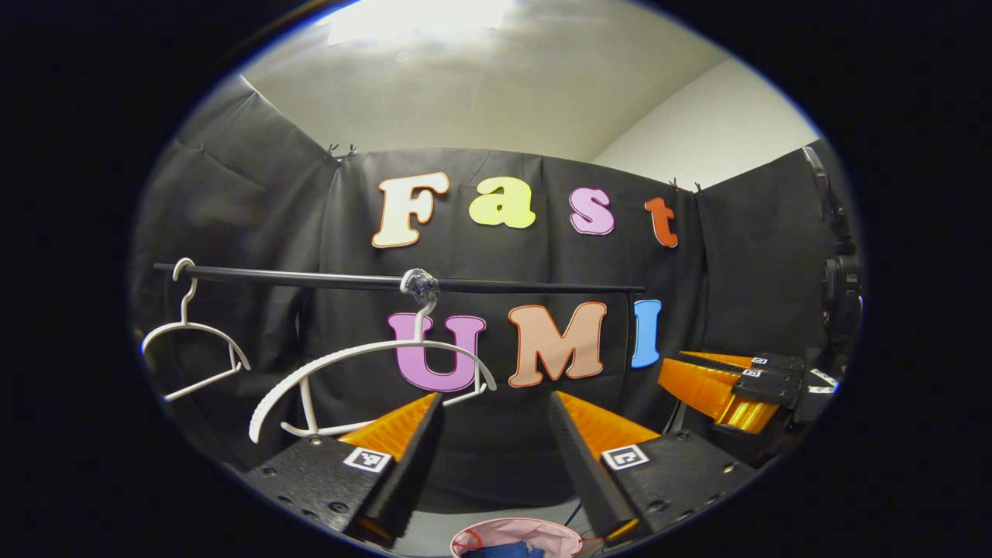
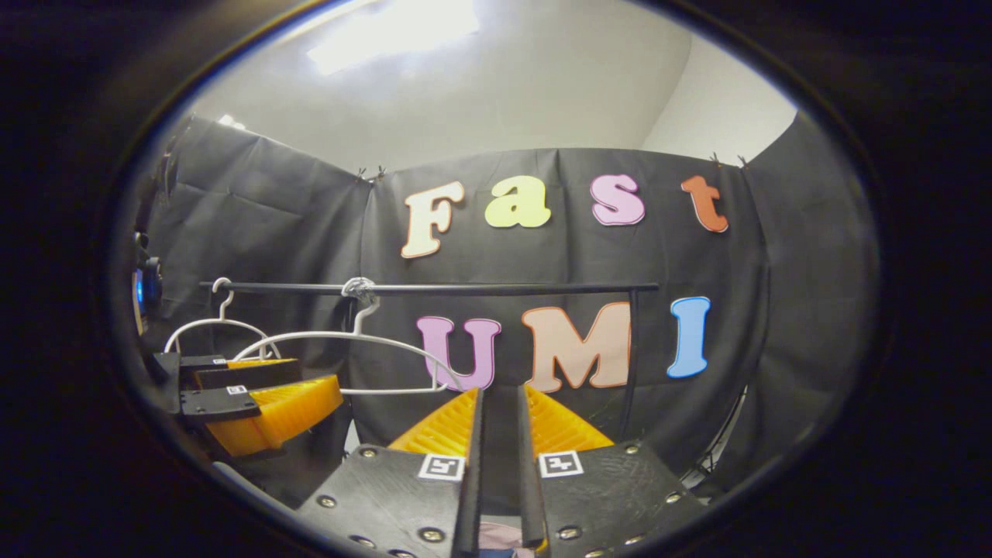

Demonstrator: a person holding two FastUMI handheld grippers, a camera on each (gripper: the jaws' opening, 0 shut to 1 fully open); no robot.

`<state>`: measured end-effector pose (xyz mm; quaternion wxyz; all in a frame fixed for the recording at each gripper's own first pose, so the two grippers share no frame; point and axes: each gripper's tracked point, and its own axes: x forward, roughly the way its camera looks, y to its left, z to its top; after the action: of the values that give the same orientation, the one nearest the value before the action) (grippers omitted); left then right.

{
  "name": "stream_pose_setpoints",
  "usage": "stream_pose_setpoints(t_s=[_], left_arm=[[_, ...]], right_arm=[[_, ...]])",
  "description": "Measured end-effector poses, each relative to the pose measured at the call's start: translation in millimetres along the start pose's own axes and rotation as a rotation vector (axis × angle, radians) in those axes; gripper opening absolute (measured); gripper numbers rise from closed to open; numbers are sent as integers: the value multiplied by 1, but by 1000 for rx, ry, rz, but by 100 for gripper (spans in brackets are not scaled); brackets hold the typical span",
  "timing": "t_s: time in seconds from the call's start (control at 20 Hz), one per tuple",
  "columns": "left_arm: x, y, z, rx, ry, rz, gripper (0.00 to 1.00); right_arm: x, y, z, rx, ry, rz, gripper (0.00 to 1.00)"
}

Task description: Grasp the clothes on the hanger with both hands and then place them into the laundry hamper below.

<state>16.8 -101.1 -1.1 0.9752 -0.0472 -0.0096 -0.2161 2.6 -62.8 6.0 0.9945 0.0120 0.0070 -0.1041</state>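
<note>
Evidently the rail (image 1: 310, 277) carries two bare hangers (image 1: 372, 372), since the clothes (image 1: 504, 552) lie in the laundry hamper (image 1: 535, 531) below. Left gripper (image 1: 496, 418) hovers above it, jaws spread and empty; right gripper (image 2: 500, 418) has jaws nearly closed on nothing.

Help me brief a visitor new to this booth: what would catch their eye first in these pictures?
Two bare white hangers hang from a black rail across the back. At the bottom of the left gripper view, a pink laundry hamper holds something blue. The left hand-held gripper is open; the right hand-held gripper is nearly closed on nothing.
</note>
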Motion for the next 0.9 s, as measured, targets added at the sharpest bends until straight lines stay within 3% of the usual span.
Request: stream_pose_setpoints(t_s=[0.1,0.15,0.2,0.3,0.35,0.55,0.65,0.9], left_arm=[[-1,0,-1,-6,4,1,99],[0,0,-2,-8,4,2,99],[-1,-1,-2,-8,5,3,99],[-2,-1,-2,-5,6,4,99],[-2,-1,-2,-3,5,4,99],[-4,-6,-1,-9,5,-6,98],[-4,-6,-2,-9,8,-3,98],[-6,-4,-2,-9,12,4,98]], right_arm=[[-2,0,0,4,0,-2,31],[-3,0,1,6,0,1,31],[-3,-1,0,7,0,-1,47],[-5,-2,-2,11,6,-2,59],[-4,-1,-3,15,10,3,59],[-7,-3,-3,15,11,0,78],[-5,-4,-3,12,11,-1,97],[-7,-5,-3,13,8,-2,100]])
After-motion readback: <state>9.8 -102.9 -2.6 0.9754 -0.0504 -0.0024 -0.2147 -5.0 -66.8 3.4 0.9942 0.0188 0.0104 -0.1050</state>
